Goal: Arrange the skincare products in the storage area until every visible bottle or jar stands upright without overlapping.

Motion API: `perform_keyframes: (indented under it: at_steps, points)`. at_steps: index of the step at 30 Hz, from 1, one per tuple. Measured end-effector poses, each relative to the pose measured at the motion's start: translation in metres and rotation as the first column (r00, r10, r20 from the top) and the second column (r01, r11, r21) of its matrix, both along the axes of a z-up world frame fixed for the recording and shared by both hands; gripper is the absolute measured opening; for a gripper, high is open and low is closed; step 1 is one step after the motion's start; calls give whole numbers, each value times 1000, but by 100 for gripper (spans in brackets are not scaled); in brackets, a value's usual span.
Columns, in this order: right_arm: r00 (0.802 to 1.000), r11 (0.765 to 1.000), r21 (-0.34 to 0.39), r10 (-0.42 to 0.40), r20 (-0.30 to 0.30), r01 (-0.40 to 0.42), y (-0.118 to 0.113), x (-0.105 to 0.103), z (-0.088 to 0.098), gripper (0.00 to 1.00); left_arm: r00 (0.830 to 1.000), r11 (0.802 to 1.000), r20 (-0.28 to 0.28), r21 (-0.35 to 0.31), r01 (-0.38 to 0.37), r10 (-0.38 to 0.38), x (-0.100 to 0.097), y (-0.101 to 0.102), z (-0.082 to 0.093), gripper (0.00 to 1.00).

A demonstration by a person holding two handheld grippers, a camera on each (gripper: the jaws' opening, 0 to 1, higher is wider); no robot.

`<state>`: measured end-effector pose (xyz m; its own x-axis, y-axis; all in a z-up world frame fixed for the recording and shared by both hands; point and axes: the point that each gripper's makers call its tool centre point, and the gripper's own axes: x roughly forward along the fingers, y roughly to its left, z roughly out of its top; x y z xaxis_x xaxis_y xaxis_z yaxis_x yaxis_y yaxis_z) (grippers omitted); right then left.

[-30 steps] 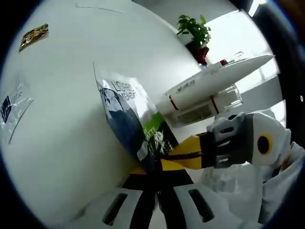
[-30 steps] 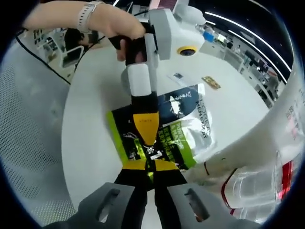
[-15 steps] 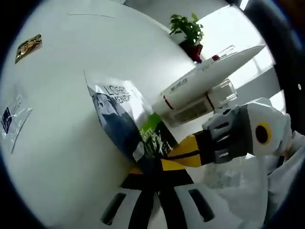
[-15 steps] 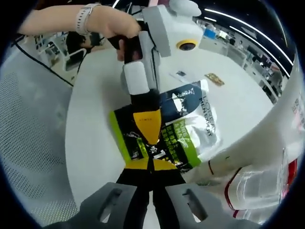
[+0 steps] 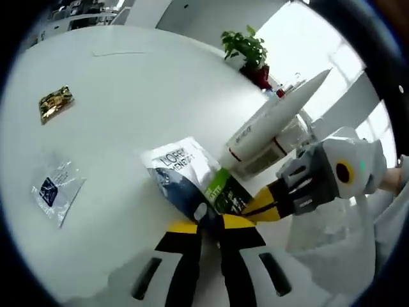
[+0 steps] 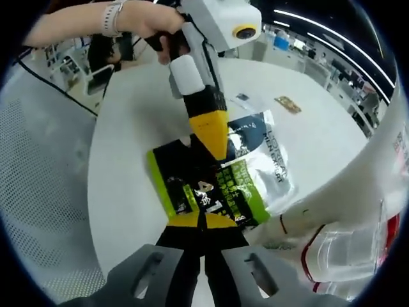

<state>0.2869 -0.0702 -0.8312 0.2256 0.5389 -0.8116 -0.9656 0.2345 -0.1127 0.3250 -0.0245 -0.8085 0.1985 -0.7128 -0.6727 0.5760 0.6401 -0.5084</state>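
**Both claws meet at the sachet pack on the white table**

Left gripper view: a flat pack of sachets point(image 5: 192, 182), silver and dark blue with a green-and-black end, lies on the round white table point(image 5: 128, 109) just ahead of the left gripper point(image 5: 208, 233). Its yellow-tipped jaws stand slightly parted, with the pack's near edge at or just under the tips; whether they grip it cannot be told. The right gripper point(image 5: 255, 206) comes in from the right, its jaws pinched on the pack's green end. Just beyond that claw a white tube point(image 5: 275, 115) with a clear cap lies tilted. Farther off to the left lie a clear sachet point(image 5: 54, 192) and a gold sachet point(image 5: 54, 102), and a potted plant point(image 5: 246, 48) stands far ahead.

Right gripper view: the right gripper's point(image 6: 203, 220) jaws are pressed together on the pack's point(image 6: 211, 173) near edge. The left gripper point(image 6: 214, 144) reaches down from above, tip over the pack, held by a hand point(image 6: 150, 22) wearing a wrist band, forearm stretching left.
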Motion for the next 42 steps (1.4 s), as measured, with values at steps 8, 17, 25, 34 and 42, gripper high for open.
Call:
perform_keyframes:
  at_steps: [8, 17, 25, 34, 42]
  points:
    - [1000, 1000, -7, 7, 8, -7, 1, -2, -1, 1, 997, 996, 70, 82, -47, 41, 19, 28, 5, 1]
    - [1000, 1000, -3, 5, 8, -5, 1, -2, -1, 1, 975, 988, 213, 150, 28, -60, 38, 26, 18, 11]
    - [1000, 1000, -3, 2, 6, -2, 1, -1, -2, 1, 966, 978, 229, 196, 71, -116, 35, 10, 3, 19]
    - [1000, 1000, 4, 2, 0, -2, 1, -1, -1, 1, 966, 971, 222, 225, 79, -130, 36, 14, -6, 25]
    - [1000, 1000, 9, 0, -6, 0, 1, -1, -1, 1, 956, 952, 234, 288, 105, -176, 35, 13, -11, 25]
